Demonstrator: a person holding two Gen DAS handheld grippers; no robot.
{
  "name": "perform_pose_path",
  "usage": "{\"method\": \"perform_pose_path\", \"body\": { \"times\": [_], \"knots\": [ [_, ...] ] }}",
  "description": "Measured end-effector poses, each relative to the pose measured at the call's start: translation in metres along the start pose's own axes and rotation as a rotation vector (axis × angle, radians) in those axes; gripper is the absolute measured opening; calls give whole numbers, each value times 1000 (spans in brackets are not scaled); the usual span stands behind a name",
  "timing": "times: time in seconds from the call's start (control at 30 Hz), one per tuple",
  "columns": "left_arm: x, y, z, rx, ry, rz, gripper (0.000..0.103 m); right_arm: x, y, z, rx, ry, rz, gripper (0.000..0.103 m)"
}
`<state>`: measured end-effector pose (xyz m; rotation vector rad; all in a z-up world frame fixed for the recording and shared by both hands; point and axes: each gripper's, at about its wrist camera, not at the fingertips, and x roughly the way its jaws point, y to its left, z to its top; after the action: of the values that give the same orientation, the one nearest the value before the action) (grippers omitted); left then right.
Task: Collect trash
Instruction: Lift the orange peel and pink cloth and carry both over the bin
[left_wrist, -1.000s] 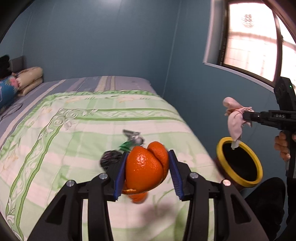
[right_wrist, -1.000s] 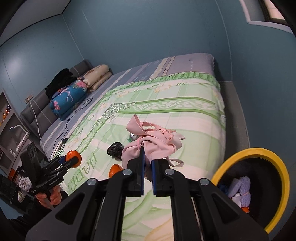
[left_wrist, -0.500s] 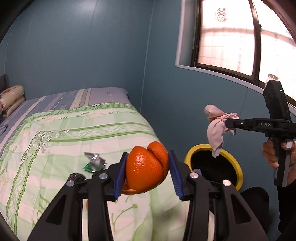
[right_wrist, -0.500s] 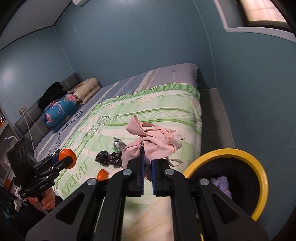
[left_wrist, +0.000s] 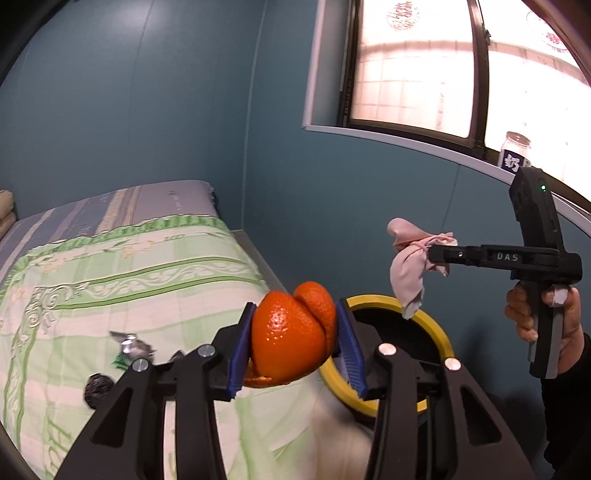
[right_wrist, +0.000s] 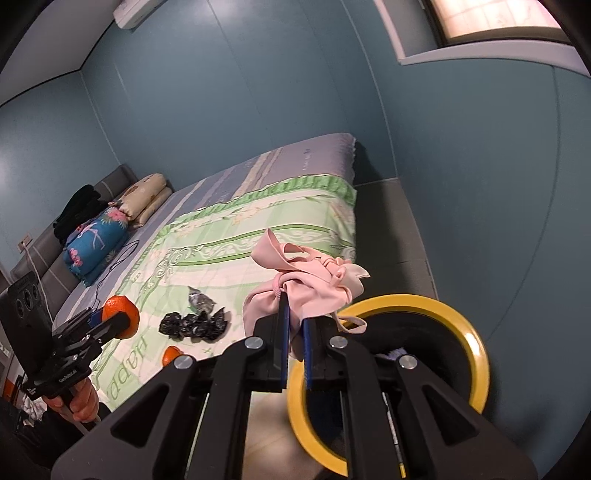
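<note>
My left gripper (left_wrist: 295, 343) is shut on an orange peel (left_wrist: 291, 339), held above the bed edge just left of the yellow-rimmed black bin (left_wrist: 436, 332). My right gripper (right_wrist: 294, 354) is shut on a crumpled pink cloth (right_wrist: 310, 280), held above the bin's rim (right_wrist: 476, 354); the cloth also shows in the left wrist view (left_wrist: 410, 269). On the green quilt (right_wrist: 229, 236) lie a black wrapper (right_wrist: 192, 325), a silver foil wrapper (right_wrist: 201, 301) and a small orange piece (right_wrist: 171, 354).
The bin stands on the floor at the bed's foot, with some trash inside. Pillows (right_wrist: 147, 195) and a blue floral bundle (right_wrist: 96, 240) lie at the headboard. A blue wall and a window sill with a jar (left_wrist: 515, 149) are behind the bin.
Both grippers have swung towards the bin with their loads. The bin now sits right behind the orange peel, and the pink cloth hangs over its rim.
</note>
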<state>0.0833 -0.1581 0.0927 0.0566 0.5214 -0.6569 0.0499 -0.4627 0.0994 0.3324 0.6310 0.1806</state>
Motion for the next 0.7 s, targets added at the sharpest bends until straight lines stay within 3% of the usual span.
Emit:
{"method": "perform_pose_path", "body": {
  "times": [0.7],
  "knots": [
    [82, -62, 3, 77, 65, -104, 41, 5, -68, -23, 62, 13, -159, 5]
  ]
}}
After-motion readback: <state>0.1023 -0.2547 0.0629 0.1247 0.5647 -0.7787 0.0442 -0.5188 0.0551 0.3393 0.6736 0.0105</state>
